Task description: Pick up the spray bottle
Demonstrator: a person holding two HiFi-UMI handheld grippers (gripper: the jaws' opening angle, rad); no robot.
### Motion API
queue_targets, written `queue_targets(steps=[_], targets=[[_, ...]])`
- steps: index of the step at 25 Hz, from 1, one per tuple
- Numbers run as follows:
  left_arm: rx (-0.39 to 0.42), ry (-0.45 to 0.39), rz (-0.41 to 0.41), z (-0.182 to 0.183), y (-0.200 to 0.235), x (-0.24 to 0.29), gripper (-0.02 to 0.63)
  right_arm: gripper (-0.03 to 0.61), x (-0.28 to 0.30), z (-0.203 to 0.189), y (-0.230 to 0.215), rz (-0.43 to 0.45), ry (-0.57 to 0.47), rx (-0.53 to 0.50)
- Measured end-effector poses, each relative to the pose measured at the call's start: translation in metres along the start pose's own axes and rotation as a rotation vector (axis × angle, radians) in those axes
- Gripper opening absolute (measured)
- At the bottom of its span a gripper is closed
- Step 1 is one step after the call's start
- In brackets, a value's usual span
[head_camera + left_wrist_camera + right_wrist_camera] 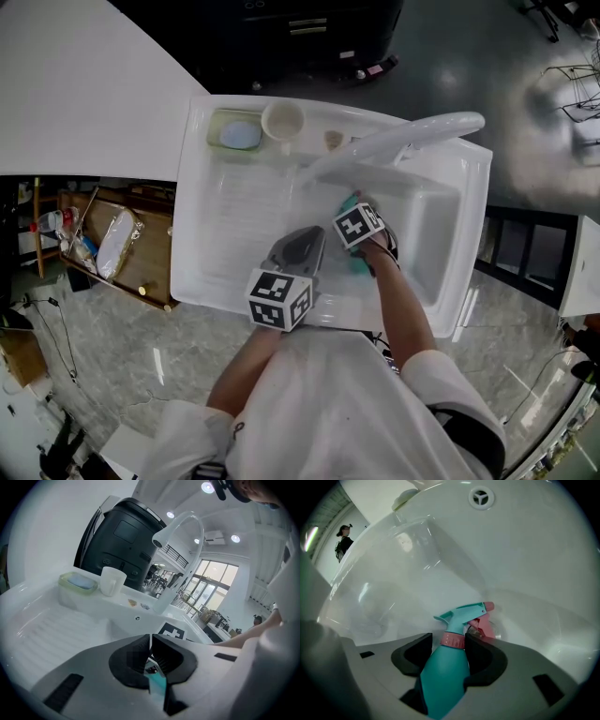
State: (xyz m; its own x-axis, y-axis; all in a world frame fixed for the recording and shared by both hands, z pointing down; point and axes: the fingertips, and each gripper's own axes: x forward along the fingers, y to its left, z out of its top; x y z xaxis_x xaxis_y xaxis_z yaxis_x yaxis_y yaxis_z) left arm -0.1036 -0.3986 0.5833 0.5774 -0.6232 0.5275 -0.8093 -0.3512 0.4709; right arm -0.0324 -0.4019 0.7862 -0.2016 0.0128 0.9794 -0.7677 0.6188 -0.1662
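My right fingers [483, 654] are closed on the bottle [446, 679] just below its collar, low in the sink [525, 559], a sound hold on light, stiff, probably slippery plastic; my left fingers [133, 660] are together.

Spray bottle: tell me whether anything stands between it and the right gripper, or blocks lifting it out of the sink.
Nothing visible does. The right gripper has its jaws closed on the spray bottle at its neck, inside the sink basin. The faucet arches over the basin's far side, so a straight lift looks clear.
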Motion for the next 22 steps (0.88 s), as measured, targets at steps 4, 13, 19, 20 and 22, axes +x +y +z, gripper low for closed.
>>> queue_targets(steps=[4,13,19,20,22], targets=[[0.0,0.001,0.008,0.0,-0.002,-0.002,0.035,0.229,-0.002,0.0,0.0,-0.003,-0.008,0.006],[0.011,0.004,0.009,-0.003,-0.008,0.0,0.035,0.224,-0.03,0.007,0.01,0.086,-0.177,0.112],[0.028,-0.011,-0.005,0.002,-0.024,0.001,0.035,0.222,-0.073,0.014,0.0,0.039,-0.318,0.135],[0.032,-0.015,-0.008,0.002,-0.027,0.0,0.035,0.222,-0.081,0.016,0.001,0.043,-0.352,0.143],[0.039,-0.022,-0.01,0.002,-0.033,-0.002,0.035,0.223,-0.098,0.017,0.002,0.039,-0.419,0.146]])
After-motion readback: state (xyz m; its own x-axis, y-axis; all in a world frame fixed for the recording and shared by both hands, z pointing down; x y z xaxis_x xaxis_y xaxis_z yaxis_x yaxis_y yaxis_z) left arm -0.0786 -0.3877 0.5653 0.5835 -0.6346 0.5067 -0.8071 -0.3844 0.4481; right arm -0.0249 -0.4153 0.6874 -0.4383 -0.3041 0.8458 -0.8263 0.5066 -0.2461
